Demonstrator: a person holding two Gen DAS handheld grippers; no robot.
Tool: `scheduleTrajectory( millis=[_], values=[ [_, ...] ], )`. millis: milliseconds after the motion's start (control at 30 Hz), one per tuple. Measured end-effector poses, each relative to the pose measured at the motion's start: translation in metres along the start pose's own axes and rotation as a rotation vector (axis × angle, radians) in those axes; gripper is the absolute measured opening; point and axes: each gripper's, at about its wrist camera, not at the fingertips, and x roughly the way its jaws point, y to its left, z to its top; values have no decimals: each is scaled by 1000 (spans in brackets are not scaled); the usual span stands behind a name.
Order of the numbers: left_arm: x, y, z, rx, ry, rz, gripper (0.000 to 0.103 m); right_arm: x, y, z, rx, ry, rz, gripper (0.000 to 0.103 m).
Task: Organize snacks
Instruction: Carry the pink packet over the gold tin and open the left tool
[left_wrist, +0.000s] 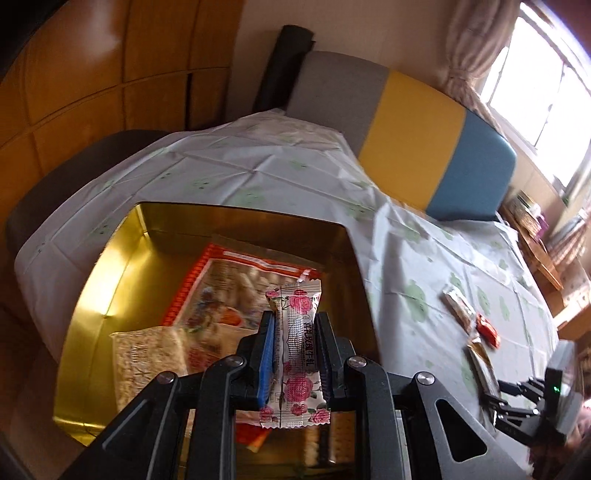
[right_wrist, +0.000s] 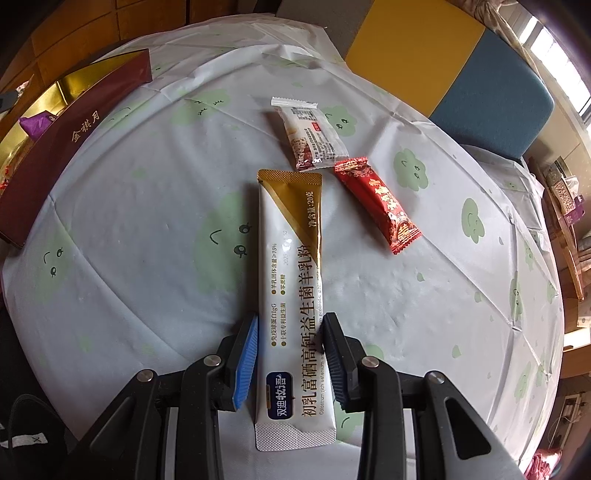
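My left gripper (left_wrist: 294, 325) is shut on a white snack packet with pink roses (left_wrist: 297, 350) and holds it above the open gold tin box (left_wrist: 110, 280). The box holds an orange-bordered snack bag (left_wrist: 221, 291) and a pale cracker pack (left_wrist: 147, 362). My right gripper (right_wrist: 290, 325) is open, its fingers on either side of a long white and gold powder sachet (right_wrist: 291, 280) lying on the table. Beyond it lie a white snack packet (right_wrist: 314, 134) and a red candy packet (right_wrist: 376, 203). The right gripper also shows in the left wrist view (left_wrist: 517, 398).
The round table has a white cloth with green clouds (right_wrist: 147, 221). The box has a maroon outer wall (right_wrist: 74, 136) at the left in the right wrist view. A grey, yellow and blue bench back (left_wrist: 406, 133) stands behind the table. Shelves (right_wrist: 565, 206) stand at the right.
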Motion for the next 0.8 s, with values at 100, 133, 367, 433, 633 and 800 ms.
scheduleTrajectory(
  millis=[100, 133, 367, 433, 633, 800],
  values=[
    [16, 26, 12, -56, 32, 35, 21, 0, -1, 0, 3, 1, 3, 35],
    [21, 32, 15, -65, 37, 47, 22, 0, -1, 0, 2, 1, 2, 35],
    [58, 54, 31, -107, 80, 136, 31, 1, -3, 1, 10, 1, 6, 35],
    [62, 59, 32, -141, 81, 136, 31, 1, -4, 1, 12, 1, 8, 35],
    [51, 55, 16, -98, 54, 188, 31, 1, -5, 1, 16, 2, 11, 35],
    [37, 43, -1, -63, 39, 214, 31, 2, -5, 1, 14, 1, 9, 35]
  ],
)
